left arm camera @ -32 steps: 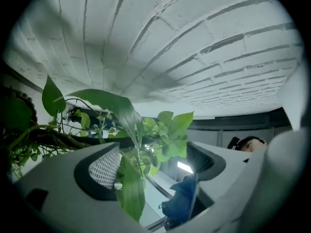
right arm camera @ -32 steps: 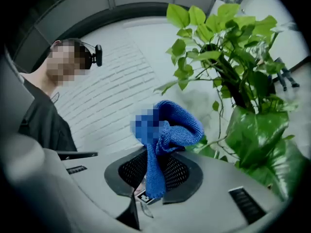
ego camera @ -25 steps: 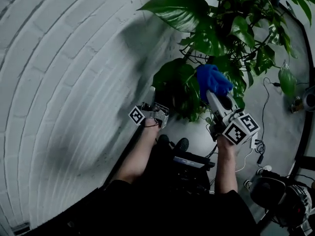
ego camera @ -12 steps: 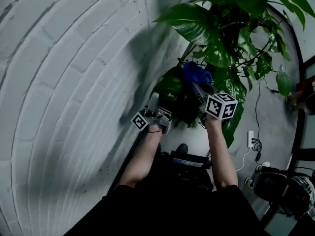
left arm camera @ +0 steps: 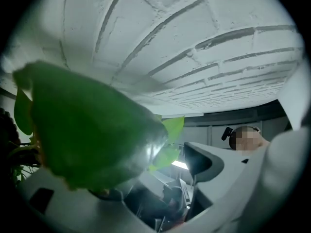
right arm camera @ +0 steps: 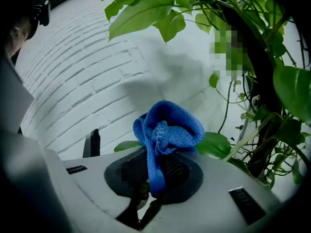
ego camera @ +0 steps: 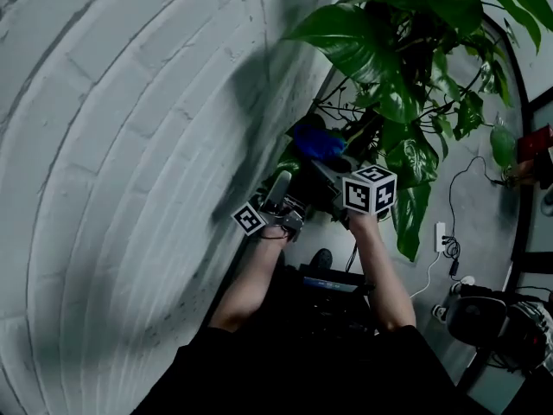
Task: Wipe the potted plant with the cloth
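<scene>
Right gripper view: the right gripper (right arm camera: 154,181) clamps the cloth (right arm camera: 167,127) beside low leaves of the plant (right arm camera: 146,14). The left gripper (left arm camera: 160,183), jaws apart, touches a leaf (left arm camera: 92,135). Wiping seems underway; the next move calls for drawing the cloth across that leaf.

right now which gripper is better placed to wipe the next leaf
Right. The right gripper is shut on the blue cloth, close to the plant. The left gripper is open with no cloth.

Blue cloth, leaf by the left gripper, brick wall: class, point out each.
Blue cloth (right arm camera: 167,127), right gripper view, middle of the bunched folds.
Leaf (left arm camera: 92,130), left gripper view, centre of its blade.
Brick wall (ego camera: 130,145), head view, bare bricks.
</scene>
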Demonstrator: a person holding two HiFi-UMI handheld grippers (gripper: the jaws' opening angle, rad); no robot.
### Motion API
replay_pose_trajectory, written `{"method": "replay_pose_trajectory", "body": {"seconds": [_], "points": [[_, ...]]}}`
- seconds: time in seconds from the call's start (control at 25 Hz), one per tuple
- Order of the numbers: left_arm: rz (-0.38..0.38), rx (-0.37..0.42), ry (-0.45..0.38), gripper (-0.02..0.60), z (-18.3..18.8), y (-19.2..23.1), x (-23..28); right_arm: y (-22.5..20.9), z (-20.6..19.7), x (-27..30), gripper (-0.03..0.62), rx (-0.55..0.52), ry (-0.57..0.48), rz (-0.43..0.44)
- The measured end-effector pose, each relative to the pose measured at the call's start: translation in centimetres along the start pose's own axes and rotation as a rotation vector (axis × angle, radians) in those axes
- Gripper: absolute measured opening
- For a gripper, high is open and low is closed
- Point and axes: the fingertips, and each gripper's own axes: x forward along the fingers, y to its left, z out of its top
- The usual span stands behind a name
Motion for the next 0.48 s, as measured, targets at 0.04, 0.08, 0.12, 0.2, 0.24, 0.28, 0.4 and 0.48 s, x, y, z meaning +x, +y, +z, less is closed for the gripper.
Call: {"method": "replay_pose_trajectory", "body": {"seconds": [0.04,0.08,0.12,0.2,0.24,0.28,0.4,0.48], "points": [[0.002,-0.001,-0.001,0.410,0.0,0.1,0.0,0.6,-0.1,0.1,0.094,-0.006,0.004,0.015],[0.005,-0.003,-0.003,0.410,0.1,0.1,-0.1,1.1,-0.2,0.2,0.094,-0.011,0.009,0.031],[0.009,-0.006,-0.005,0.410,0.1,0.2,-0.2,1.7,-0.3,0.2,0.094,-0.016,0.015,0.049],[0.015,-0.011,-0.008,0.410,0.0,0.4,-0.4,2.7,-0.4,-0.2,0.094,-0.022,0.019,0.088],[0.017,-0.014,-0.009,0.410,0.0,0.5,-0.5,3.2,-0.4,-0.5,0.094,-0.025,0.016,0.105],[0.018,-0.017,-0.011,0.410,-0.1,0.5,-0.4,3.5,-0.1,-1.1,0.094,-0.030,0.008,0.118],[0.032,-0.024,-0.016,0.410,-0.4,0.3,-0.7,4.3,1.6,-3.5,0.094,-0.041,-0.058,0.125],[0.047,-0.022,-0.027,0.410,-0.3,0.2,-1.2,4.0,3.6,-5.5,0.094,-0.052,-0.128,0.095]]}}
